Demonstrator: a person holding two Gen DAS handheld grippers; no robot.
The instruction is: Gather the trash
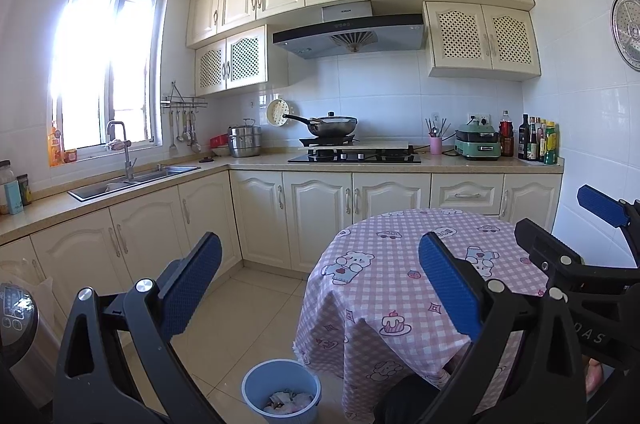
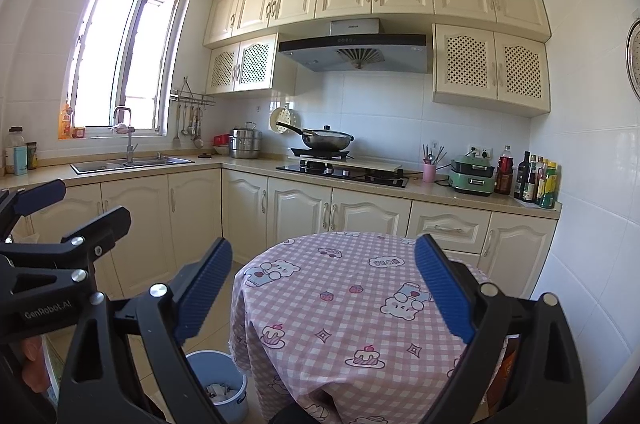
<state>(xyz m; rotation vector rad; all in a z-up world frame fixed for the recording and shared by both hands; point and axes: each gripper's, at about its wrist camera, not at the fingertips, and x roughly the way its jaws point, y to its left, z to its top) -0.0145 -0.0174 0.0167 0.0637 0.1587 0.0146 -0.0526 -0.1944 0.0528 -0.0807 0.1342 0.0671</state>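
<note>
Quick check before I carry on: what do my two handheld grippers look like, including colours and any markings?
Both match: the left gripper and right gripper have black angular plastic frames with triangular cut-outs and silver round bolts. Each finger carries a long blue textured pad. White lettering "GenRobot.AI" marks the left gripper's body in the right wrist view.

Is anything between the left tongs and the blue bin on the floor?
Nothing visible. The blue bin stands on open floor tile just left of the round table, with paper scraps already inside. The left tongs are open and empty, above it.
</note>
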